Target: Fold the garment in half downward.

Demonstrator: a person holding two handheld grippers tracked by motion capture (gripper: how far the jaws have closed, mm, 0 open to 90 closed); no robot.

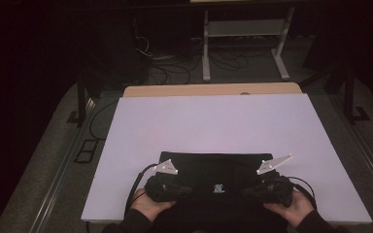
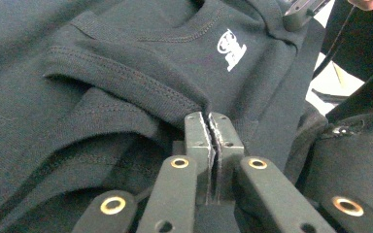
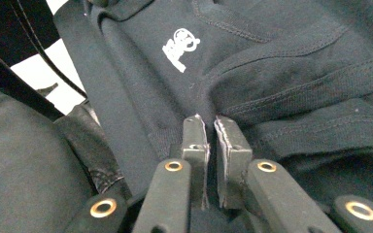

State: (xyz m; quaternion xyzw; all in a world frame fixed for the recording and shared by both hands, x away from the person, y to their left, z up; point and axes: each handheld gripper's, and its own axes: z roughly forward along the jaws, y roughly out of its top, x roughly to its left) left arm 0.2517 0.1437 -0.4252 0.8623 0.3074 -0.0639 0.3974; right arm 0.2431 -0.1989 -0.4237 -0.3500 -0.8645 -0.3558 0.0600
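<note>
A black T-shirt (image 1: 213,167) with a small white logo (image 1: 218,187) lies folded at the near edge of the white table top (image 1: 213,121). My left gripper (image 1: 188,190) reaches in from the left and my right gripper (image 1: 246,191) from the right, with the logo between them. In the left gripper view the left gripper (image 2: 210,116) is shut on a ribbed fold of the T-shirt (image 2: 126,73), below the logo (image 2: 231,48). In the right gripper view the right gripper (image 3: 209,119) pinches a fold of the T-shirt (image 3: 281,73) near the logo (image 3: 179,48).
A wooden table edge (image 1: 213,90) shows behind the white top. Beyond it a white-legged frame (image 1: 243,29) stands on the floor among cables (image 1: 175,68). The person's hands (image 1: 148,206) hold the grippers at the near edge. The room around is dark.
</note>
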